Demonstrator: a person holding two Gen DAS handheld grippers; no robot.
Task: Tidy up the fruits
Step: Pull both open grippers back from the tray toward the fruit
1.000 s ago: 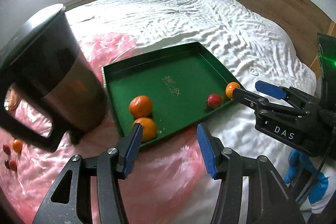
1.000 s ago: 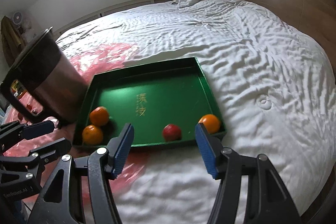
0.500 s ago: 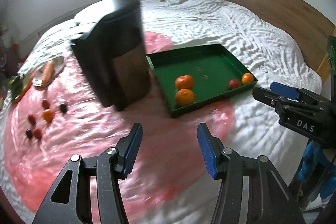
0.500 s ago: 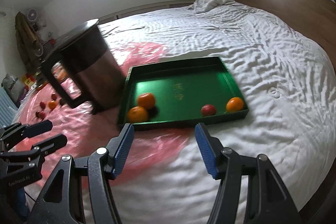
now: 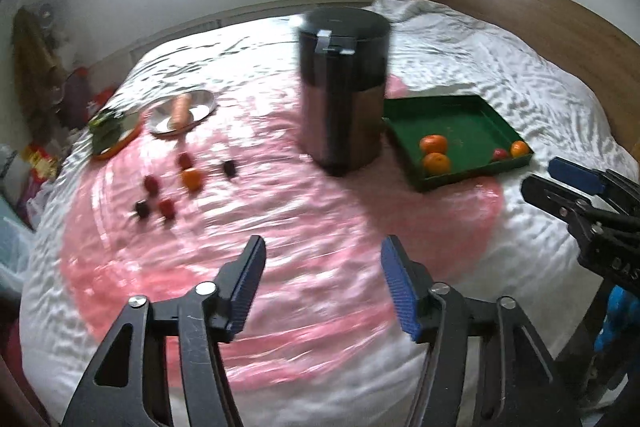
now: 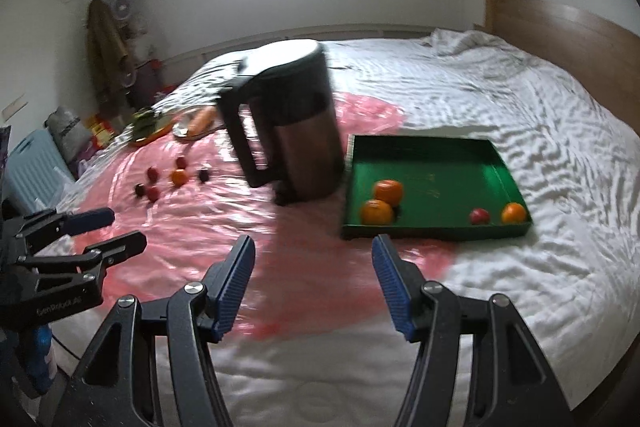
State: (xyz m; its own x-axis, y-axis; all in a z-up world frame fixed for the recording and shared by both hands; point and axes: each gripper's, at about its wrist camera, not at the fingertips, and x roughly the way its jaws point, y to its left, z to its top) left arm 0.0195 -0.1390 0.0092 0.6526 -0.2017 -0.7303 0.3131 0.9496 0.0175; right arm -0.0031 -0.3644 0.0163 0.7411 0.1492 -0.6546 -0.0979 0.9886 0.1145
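A green tray lies on the bed with three oranges and one small red fruit in it. Several loose small fruits, one orange among red and dark ones, lie on the pink sheet at the left. My left gripper hovers over the pink sheet, its jaws opening with nothing between them. My right gripper is open and empty, short of the tray.
A dark kettle stands between the loose fruits and the tray. Behind the fruits are a silver plate with a carrot and a plate of greens. A wooden headboard runs along the right, with white bedding around.
Both grippers have drawn back from the tray and swung left. The kettle, the plates and the loose fruits have come fully into view. The tray's fruit has not moved.
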